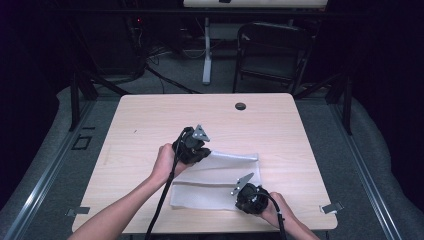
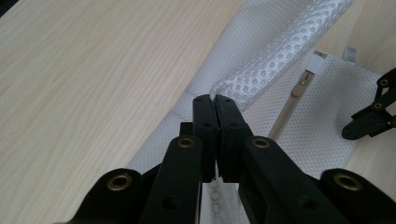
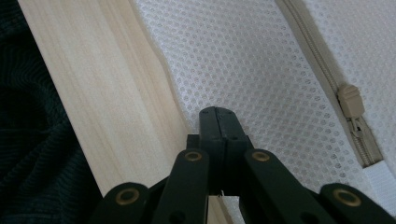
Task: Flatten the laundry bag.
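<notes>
High view: both tongs (image 1: 192, 150) (image 1: 248, 196) pinch unlabelled white mesh bag (image 1: 220, 175).

the far half of the wooden table (image 1: 150, 120) lies open to me, bare but for a small dark round cap (image 1: 240, 106) near its far edge. the white mesh bag (image 1: 220, 190) covers the near middle, its far edge lifted; bare strips run along both sides.

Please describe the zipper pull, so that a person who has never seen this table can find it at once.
On the wooden table lies a white mesh bag. A beige zipper runs across it. The pull is the small beige tab near the zipper's end, the only raised piece on that line.
</notes>
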`<move>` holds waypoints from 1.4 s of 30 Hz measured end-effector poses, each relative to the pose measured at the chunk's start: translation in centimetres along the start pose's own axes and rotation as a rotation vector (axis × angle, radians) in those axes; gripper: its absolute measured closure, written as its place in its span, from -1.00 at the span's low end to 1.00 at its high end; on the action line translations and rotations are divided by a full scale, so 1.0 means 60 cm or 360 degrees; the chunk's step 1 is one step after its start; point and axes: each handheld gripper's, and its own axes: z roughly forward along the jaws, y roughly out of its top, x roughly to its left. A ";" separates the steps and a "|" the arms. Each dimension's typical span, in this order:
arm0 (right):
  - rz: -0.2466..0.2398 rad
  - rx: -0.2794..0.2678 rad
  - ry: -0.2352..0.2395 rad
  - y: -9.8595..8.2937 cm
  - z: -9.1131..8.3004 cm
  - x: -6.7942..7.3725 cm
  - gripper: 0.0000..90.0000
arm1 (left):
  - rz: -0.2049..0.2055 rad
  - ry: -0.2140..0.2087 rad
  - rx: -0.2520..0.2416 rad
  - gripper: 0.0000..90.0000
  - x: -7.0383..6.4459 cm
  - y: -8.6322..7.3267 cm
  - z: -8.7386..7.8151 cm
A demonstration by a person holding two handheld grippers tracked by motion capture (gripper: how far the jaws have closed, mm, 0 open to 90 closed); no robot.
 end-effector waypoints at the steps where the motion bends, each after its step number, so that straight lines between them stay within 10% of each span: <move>1: 0.0000 -0.0002 0.0002 0.000 0.000 0.000 1.00 | 0.0001 0.0015 -0.0007 0.96 0.001 0.001 -0.001; 42: -0.0068 0.0058 0.0066 -0.003 -0.004 0.012 1.00 | -0.0060 0.0214 0.0026 0.97 0.073 0.038 -0.004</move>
